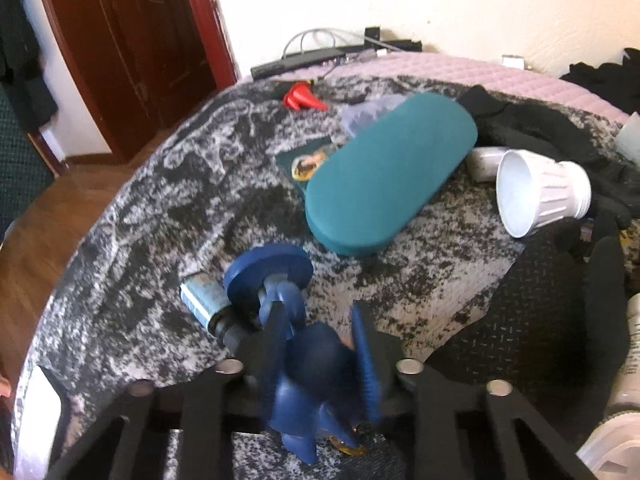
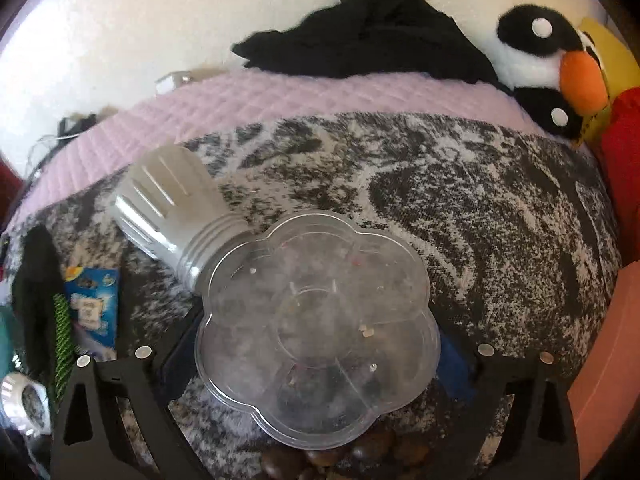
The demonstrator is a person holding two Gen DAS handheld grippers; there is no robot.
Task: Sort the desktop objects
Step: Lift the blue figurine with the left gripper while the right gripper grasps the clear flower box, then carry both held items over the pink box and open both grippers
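Note:
In the left wrist view my left gripper is shut on a dark blue plastic piece with a round disc end, held over the grey mottled cloth. A teal glasses case and a white ribbed bulb housing lie beyond it. In the right wrist view my right gripper is shut on a clear flower-shaped compartment box, held above the cloth. The white housing lies just behind the box at the left.
A small blue-capped cylinder lies left of the disc. A red cone and a black bar sit far back. A black mesh pad lies right. A penguin plush, black clothing and a blue packet are nearby.

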